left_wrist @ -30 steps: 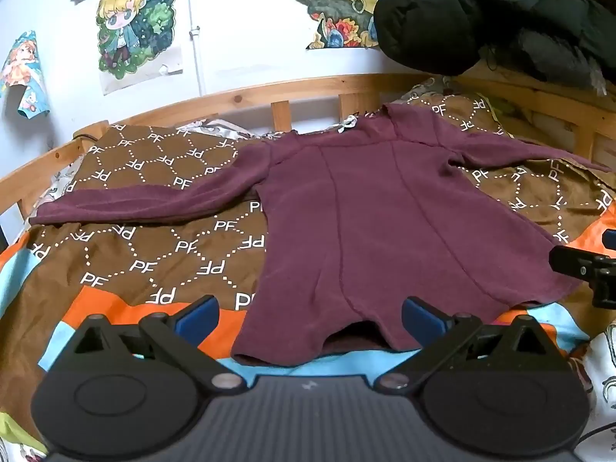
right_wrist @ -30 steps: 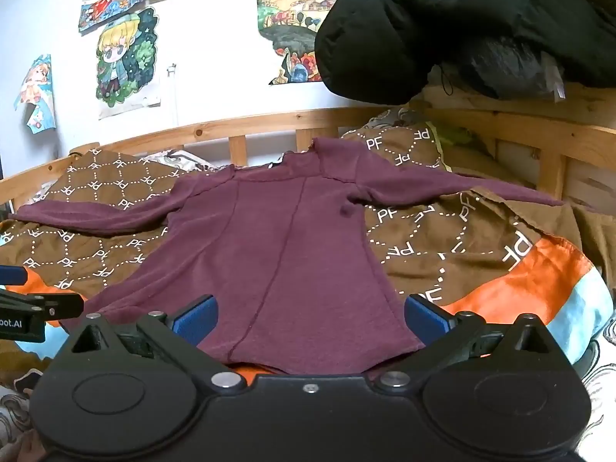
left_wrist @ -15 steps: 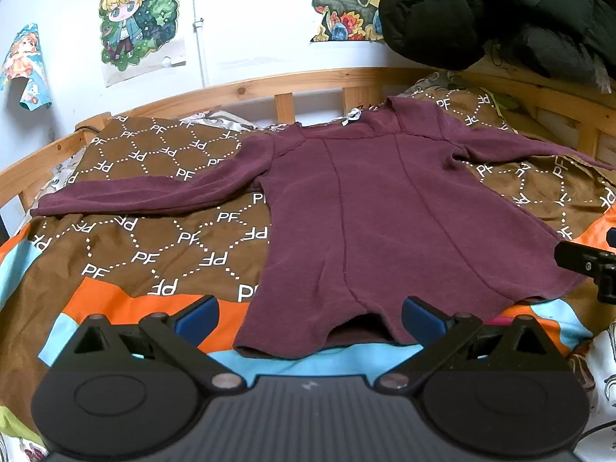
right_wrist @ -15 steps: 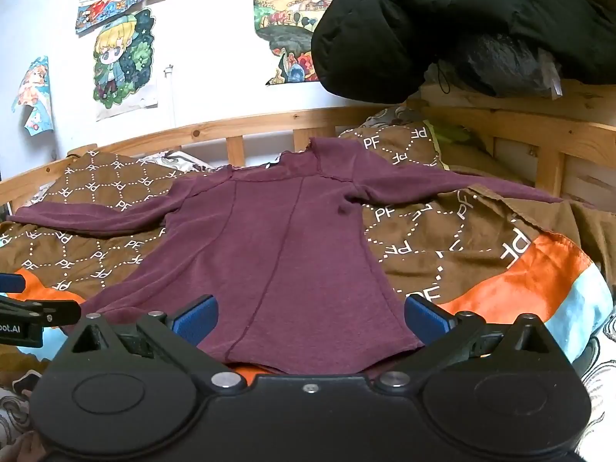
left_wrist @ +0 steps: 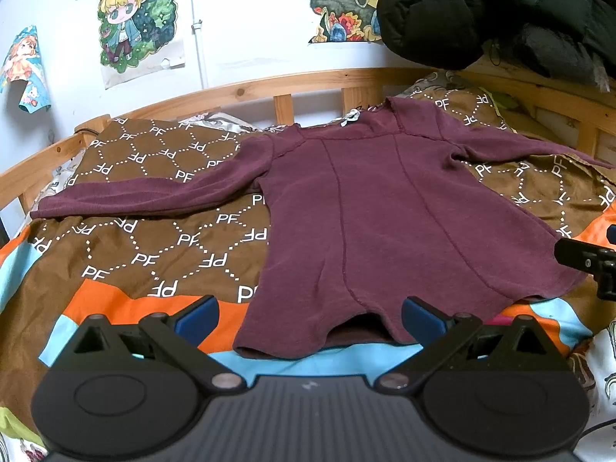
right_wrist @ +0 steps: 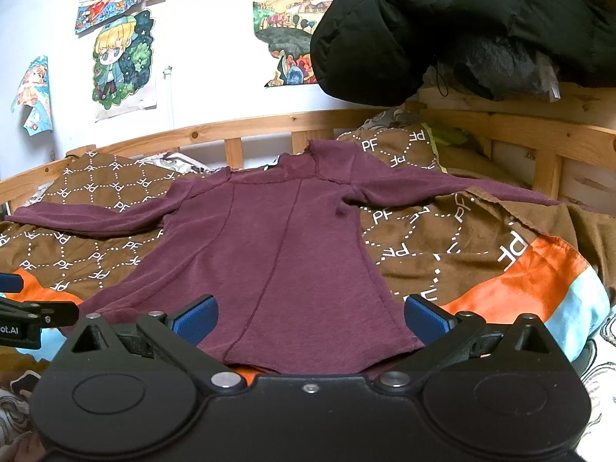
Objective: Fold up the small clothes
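Garment: a maroon long-sleeved top (left_wrist: 369, 223) is lying flat on the patterned blanket (left_wrist: 146, 254), sleeves spread wide
Left gripper (left_wrist: 310, 313): fingers spread apart, hovering at the hem; gripping nothing
Right gripper (right_wrist: 310, 313): likewise gaping, empty, over the hem

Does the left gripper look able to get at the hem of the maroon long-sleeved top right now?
Probably yes: the left gripper is open just short of the maroon long-sleeved top, and nothing lies over the near hem.
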Available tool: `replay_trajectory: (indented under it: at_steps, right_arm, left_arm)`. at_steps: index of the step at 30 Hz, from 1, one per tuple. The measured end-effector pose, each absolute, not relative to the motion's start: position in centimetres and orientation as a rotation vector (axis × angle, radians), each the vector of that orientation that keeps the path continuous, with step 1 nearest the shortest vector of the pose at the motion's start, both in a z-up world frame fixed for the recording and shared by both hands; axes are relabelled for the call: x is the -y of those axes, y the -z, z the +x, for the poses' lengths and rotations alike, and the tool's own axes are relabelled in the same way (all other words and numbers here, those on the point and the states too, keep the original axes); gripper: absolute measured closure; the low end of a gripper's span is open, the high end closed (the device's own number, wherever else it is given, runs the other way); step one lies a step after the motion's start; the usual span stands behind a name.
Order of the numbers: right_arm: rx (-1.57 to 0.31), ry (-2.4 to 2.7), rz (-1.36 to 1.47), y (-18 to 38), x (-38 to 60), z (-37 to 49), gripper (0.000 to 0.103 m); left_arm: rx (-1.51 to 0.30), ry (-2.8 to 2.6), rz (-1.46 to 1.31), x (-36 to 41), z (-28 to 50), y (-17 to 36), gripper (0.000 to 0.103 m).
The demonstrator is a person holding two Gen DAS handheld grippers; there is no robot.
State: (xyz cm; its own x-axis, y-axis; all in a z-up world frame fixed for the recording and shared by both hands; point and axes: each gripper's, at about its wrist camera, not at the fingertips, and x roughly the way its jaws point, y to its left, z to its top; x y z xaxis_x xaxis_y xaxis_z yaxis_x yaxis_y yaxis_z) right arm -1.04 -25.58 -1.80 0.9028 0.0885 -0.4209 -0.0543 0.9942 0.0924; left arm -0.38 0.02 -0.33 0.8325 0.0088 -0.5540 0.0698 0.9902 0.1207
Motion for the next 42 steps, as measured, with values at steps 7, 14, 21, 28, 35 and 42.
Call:
replay_trajectory:
  at_steps: [7,14,21,28,35,42]
  right_arm:
    - [-0.437,-0.074,0.077,1.84,25.55,-1.09,0.0]
    - [-0.436,-0.072,0.076,1.92,25.51,-1.12,0.0]
    - [-0.437,-0.073,0.077,1.88,25.5,-1.09,0.0]
    - [-0.437,-0.071,0.077,1.89,25.52,-1.09,0.0]
    - [-0.438,-0.074,0.075,1.9,25.51,-1.05,0.0]
    - [-0.442,-0.063,0.076,1.83,25.45,-1.07,0.0]
  left_arm:
    - [-0.586,0.031,0.141,0.07,-0.42,0.26,0.0]
    - [-0.586,0.032,0.141,0.04,-0.41,0.25,0.0]
    - [-0.586,0.032,0.141,0.0,-0.42,0.28,0.0]
    - [-0.584,0.032,0.141,-0.05,-0.34,0.22,0.0]
    - [-0.584,0.032,0.141,-0.04,-0.35,0.25,0.0]
    - [-0.586,0.032,0.142,-0.08,-0.35,0.29,0.0]
